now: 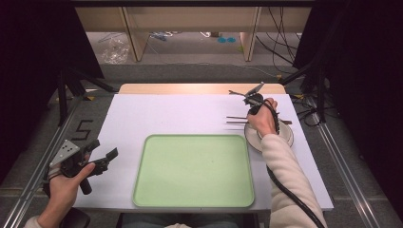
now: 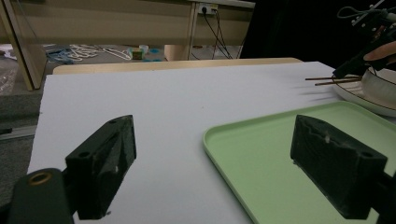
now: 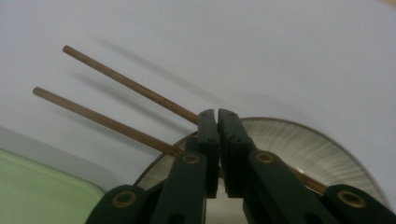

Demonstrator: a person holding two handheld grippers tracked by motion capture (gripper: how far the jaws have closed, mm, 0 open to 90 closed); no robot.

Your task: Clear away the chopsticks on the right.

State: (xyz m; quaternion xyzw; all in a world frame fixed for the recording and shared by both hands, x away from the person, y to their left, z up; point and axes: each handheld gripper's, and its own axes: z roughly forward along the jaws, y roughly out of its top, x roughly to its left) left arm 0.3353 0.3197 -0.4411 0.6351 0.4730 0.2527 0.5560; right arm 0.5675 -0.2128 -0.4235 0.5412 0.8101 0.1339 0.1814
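Between the right tool's (image 3: 218,122) shut jaws lie chopsticks (image 3: 112,100).

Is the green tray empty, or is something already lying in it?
Empty. In the high view the green tray shows a bare floor from rim to rim; the chopsticks lie outside it, across the plate.

A white table top (image 1: 180,116) sits on a light wooden board (image 1: 199,88) that shows along its far edge. Beyond lies a grey floor (image 1: 190,50) with loose cables (image 1: 280,45) and a crumpled plastic bag (image 1: 114,50). Pale wooden furniture legs (image 1: 134,33) stand there. Black curtains (image 1: 33,47) hang at both sides.
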